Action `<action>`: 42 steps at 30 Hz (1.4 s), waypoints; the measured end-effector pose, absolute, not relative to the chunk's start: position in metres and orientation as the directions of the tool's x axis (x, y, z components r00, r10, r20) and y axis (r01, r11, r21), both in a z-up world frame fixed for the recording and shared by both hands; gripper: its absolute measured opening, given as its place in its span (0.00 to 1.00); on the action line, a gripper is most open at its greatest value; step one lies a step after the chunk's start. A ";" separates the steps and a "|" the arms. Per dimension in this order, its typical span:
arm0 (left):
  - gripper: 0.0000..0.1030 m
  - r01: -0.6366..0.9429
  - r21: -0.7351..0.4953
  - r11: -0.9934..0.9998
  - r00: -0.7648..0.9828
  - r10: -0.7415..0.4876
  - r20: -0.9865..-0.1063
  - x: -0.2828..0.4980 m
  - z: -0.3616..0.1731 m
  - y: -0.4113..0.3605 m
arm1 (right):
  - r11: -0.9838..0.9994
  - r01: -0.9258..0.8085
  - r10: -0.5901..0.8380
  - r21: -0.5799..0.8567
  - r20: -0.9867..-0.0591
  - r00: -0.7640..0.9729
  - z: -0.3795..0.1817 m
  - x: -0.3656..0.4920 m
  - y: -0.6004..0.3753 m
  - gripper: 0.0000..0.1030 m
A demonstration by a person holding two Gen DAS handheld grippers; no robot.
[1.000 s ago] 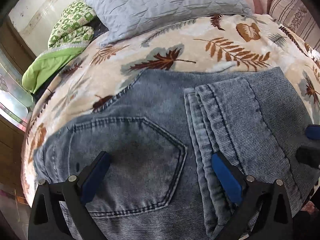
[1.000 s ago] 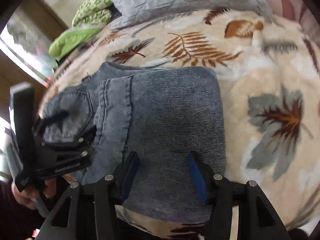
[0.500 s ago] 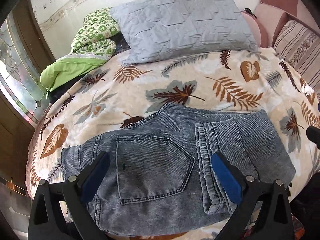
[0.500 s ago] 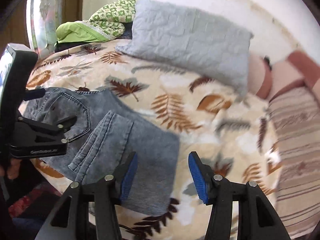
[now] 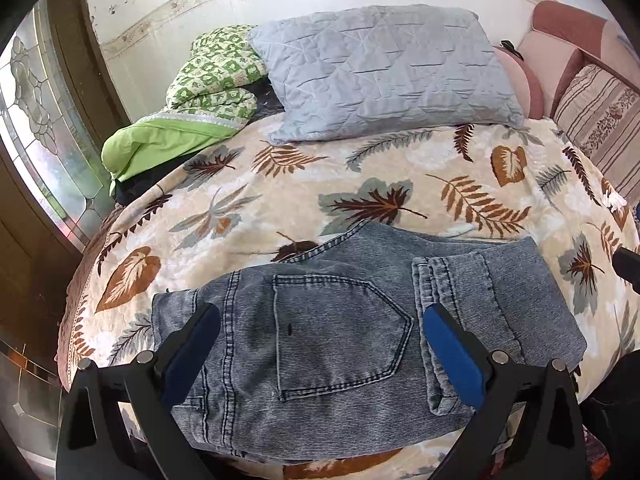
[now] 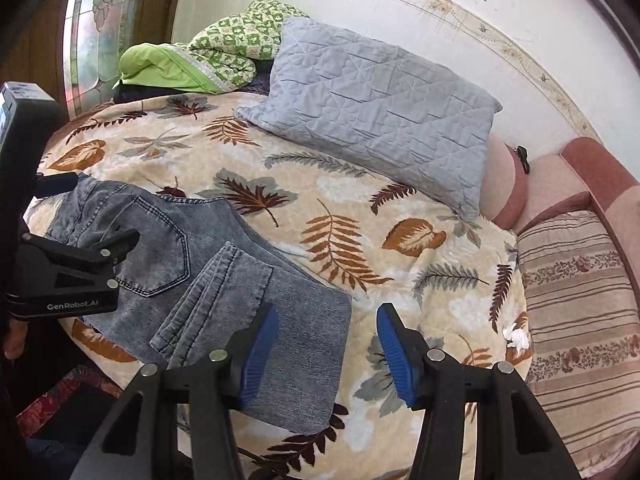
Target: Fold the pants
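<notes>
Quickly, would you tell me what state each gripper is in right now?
Left gripper: open, holding nothing, above the jeans.
Right gripper: open, holding nothing.

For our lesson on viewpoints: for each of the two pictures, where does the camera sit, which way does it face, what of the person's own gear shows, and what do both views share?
Left wrist view: sits on the left hand-held gripper, open above the folded jeans, facing the wall across the bed.
Right wrist view: sits on the right hand-held gripper, open over the jeans' right edge, facing the same way; the left hand-held gripper shows at its left.
Shared: jeans, grey pillow, green quilt, leaf-print blanket.
</notes>
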State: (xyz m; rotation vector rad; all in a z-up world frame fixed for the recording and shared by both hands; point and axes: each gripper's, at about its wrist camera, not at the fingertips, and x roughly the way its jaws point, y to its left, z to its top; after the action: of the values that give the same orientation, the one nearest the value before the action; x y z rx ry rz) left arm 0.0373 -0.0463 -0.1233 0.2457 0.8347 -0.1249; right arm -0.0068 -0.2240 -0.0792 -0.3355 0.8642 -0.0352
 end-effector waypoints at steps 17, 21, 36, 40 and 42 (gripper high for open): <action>0.99 0.103 0.157 0.982 0.643 0.055 -0.764 0.039 -0.139 0.010 | 0.918 -0.192 -0.148 -0.346 -0.751 0.644 -0.095 0.005 -0.180 0.54; 0.99 0.091 0.150 0.984 0.644 0.057 -0.763 0.041 -0.139 0.015 | 0.915 -0.195 -0.151 -0.353 -0.749 0.645 -0.094 0.007 -0.174 0.54; 0.99 0.098 0.158 0.983 0.651 0.057 -0.757 0.040 -0.138 0.013 | 0.917 -0.201 -0.140 -0.346 -0.748 0.649 -0.093 0.010 -0.171 0.54; 0.99 0.098 0.163 0.982 0.653 0.060 -0.755 0.039 -0.138 0.013 | 0.915 -0.192 -0.147 -0.354 -0.738 0.659 -0.092 0.009 -0.172 0.54; 0.99 0.098 0.163 0.982 0.655 0.059 -0.754 0.039 -0.137 0.012 | 0.913 -0.188 -0.153 -0.361 -0.732 0.664 -0.091 0.007 -0.172 0.54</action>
State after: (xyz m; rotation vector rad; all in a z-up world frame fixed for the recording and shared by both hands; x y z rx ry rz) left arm 0.0388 0.0125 -0.1370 0.1959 0.8583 -0.0225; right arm 0.0072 -0.1722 -0.0912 -0.4326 0.8517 0.0209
